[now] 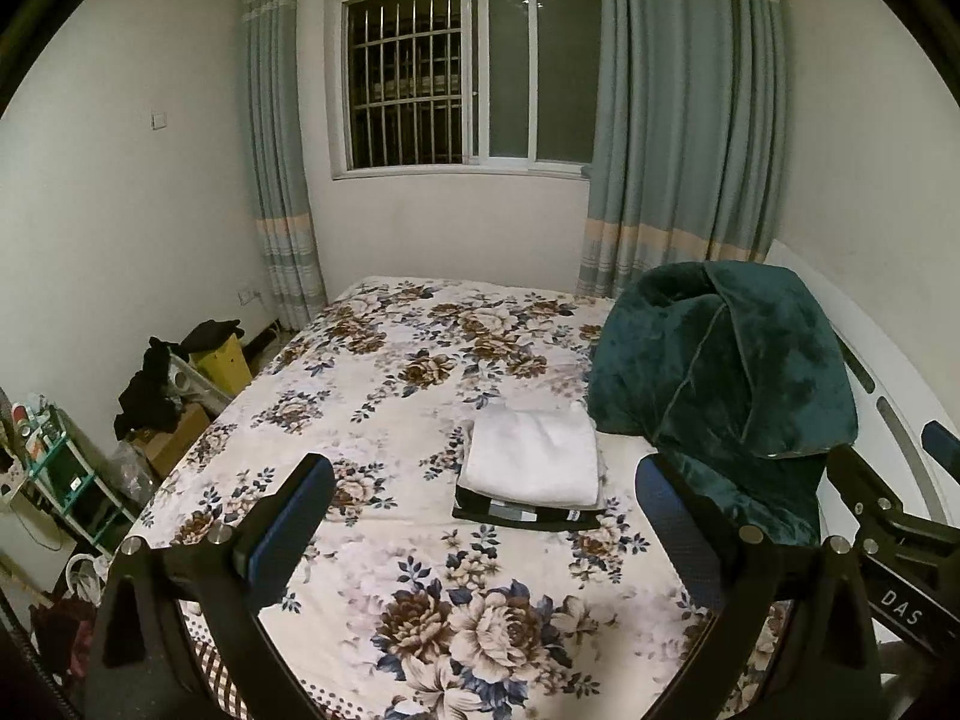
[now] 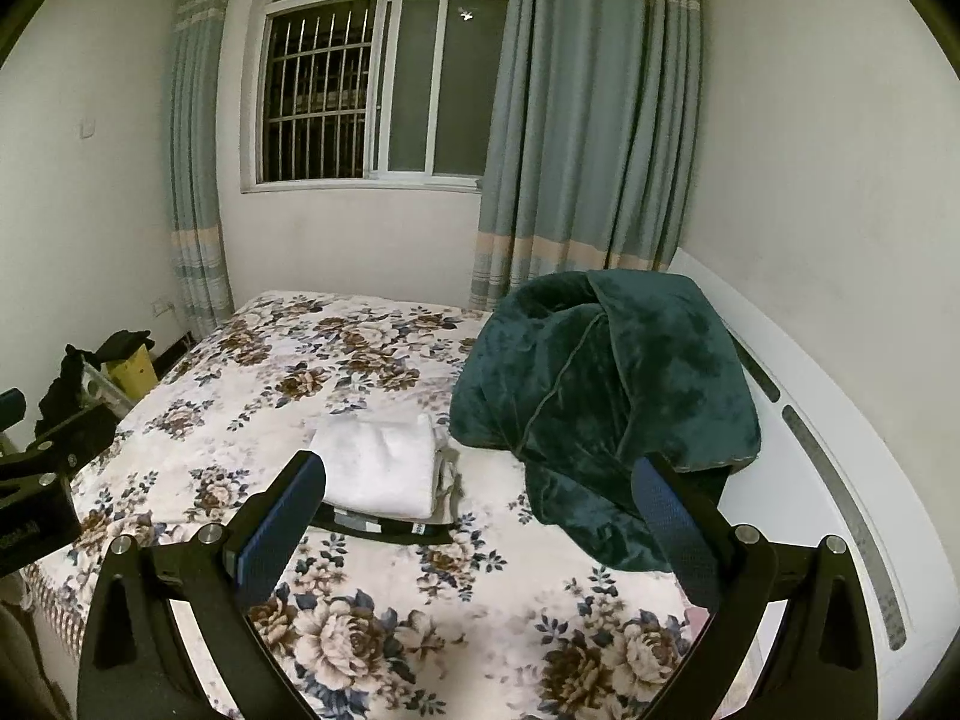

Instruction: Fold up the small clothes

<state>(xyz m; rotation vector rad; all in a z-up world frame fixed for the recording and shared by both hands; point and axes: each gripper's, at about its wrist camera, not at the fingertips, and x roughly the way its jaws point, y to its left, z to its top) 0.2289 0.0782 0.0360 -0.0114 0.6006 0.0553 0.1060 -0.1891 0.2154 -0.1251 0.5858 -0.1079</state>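
Note:
A folded white cloth [image 1: 531,459] lies on top of a small stack of folded clothes, with a black striped garment [image 1: 522,515] at the bottom, on the floral bed sheet [image 1: 384,396]. The stack also shows in the right wrist view [image 2: 378,465]. My left gripper [image 1: 480,516] is open and empty, held above the bed just short of the stack. My right gripper [image 2: 480,516] is open and empty, its left finger [image 2: 282,516] in front of the stack's near left corner. The right gripper's body shows at the right edge of the left wrist view [image 1: 894,522].
A bulky dark green blanket [image 1: 726,378] is piled on the bed right of the stack, against the white headboard [image 2: 840,468]. Left of the bed are a yellow box [image 1: 222,363], black clothes [image 1: 150,390] and a green shelf cart [image 1: 60,468]. A curtained window is behind.

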